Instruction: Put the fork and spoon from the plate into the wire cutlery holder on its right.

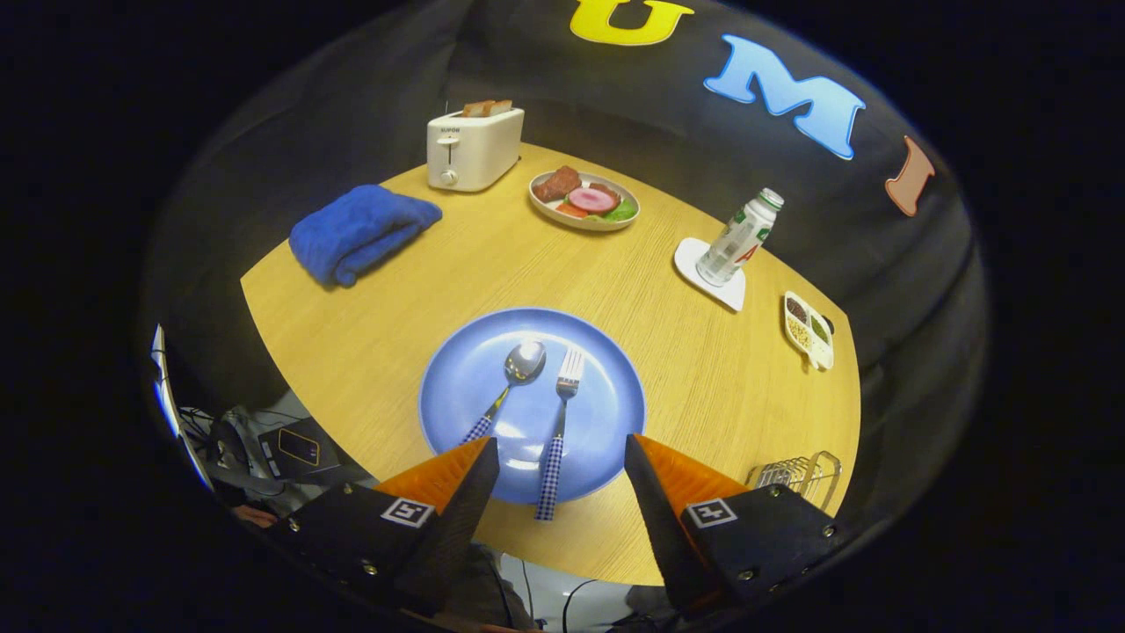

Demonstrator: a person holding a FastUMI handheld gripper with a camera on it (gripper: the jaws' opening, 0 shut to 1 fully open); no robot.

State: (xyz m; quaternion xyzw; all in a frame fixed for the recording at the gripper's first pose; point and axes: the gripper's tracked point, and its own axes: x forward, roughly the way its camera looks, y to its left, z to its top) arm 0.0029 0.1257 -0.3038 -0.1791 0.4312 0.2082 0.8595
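Tool (561,450) spread wide above the plate (457,387), straddling the fork (559,426) handle; spoon (510,382) beside it, holder (798,475) waiting right of the plate.

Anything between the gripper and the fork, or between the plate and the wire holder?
Nothing visible. The gripper is open above the blue plate, with the fork between its fingers and the spoon beside it. Bare table separates the plate from the wire cutlery holder.
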